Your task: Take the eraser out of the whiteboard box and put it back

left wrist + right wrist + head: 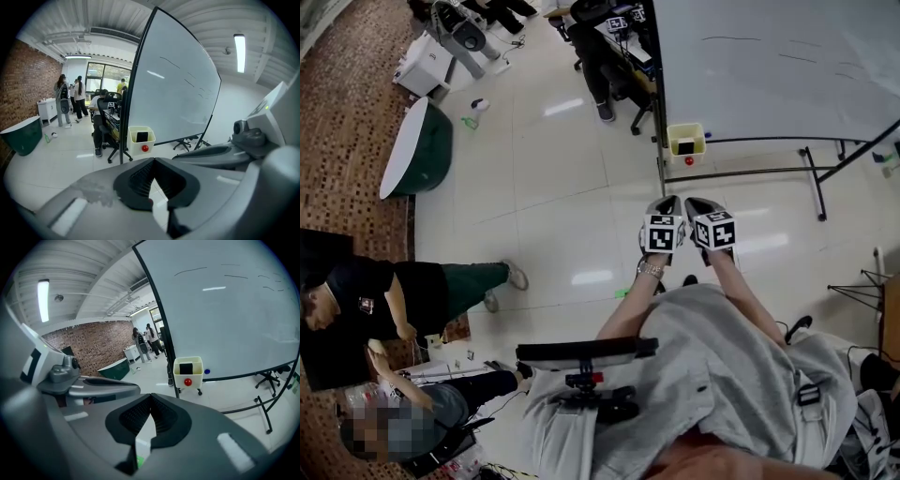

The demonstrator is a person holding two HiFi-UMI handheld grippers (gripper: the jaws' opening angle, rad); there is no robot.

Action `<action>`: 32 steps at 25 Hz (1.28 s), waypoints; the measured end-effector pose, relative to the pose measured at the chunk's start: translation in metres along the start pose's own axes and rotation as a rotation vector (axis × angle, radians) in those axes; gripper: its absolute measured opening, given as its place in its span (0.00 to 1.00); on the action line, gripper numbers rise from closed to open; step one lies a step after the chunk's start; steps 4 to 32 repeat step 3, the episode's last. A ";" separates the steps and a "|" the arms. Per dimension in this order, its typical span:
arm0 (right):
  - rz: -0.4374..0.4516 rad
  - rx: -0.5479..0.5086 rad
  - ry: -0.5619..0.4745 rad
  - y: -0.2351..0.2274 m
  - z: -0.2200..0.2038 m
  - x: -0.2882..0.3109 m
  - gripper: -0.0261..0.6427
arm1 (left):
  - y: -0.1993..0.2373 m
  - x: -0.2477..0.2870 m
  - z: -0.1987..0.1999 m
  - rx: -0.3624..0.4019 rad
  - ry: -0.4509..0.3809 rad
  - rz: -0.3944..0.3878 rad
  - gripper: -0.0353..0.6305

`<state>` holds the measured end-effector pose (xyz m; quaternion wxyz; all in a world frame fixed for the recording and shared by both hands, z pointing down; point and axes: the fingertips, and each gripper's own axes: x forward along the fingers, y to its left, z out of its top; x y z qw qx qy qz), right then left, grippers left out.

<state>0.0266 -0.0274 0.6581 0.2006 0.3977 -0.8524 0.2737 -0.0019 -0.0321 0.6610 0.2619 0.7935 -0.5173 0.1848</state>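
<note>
Left tongs (153, 160) and right tongs (151, 397) are both pressed together with nothing in them. They sit side by side, aimed toward the whiteboard (769, 56). The black eraser (186, 368) stands in the pale yellow whiteboard box (178, 377) at the board's lower corner, well apart from both tongs. There is a red knob (188, 381) on the box front.

Cream whiteboard box (197, 377), black eraser (186, 368), red-brown brick wall (89, 338)
</note>
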 end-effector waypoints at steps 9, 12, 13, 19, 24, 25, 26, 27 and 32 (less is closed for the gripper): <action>0.009 -0.001 0.001 0.009 -0.001 0.002 0.05 | 0.006 -0.005 -0.003 -0.001 0.005 0.002 0.06; 0.009 -0.001 0.001 0.009 -0.001 0.002 0.05 | 0.006 -0.005 -0.003 -0.001 0.005 0.002 0.06; 0.009 -0.001 0.001 0.009 -0.001 0.002 0.05 | 0.006 -0.005 -0.003 -0.001 0.005 0.002 0.06; 0.009 -0.001 0.001 0.009 -0.001 0.002 0.05 | 0.006 -0.005 -0.003 -0.001 0.005 0.002 0.06; 0.009 -0.001 0.001 0.009 -0.001 0.002 0.05 | 0.006 -0.005 -0.003 -0.001 0.005 0.002 0.06; 0.009 -0.001 0.001 0.009 -0.001 0.002 0.05 | 0.006 -0.005 -0.003 -0.001 0.005 0.002 0.06; 0.009 -0.001 0.001 0.009 -0.001 0.002 0.05 | 0.006 -0.005 -0.003 -0.001 0.005 0.002 0.06; 0.009 -0.001 0.001 0.009 -0.001 0.002 0.05 | 0.006 -0.005 -0.003 -0.001 0.005 0.002 0.06; 0.009 -0.001 0.001 0.009 -0.001 0.002 0.05 | 0.006 -0.005 -0.003 -0.001 0.005 0.002 0.06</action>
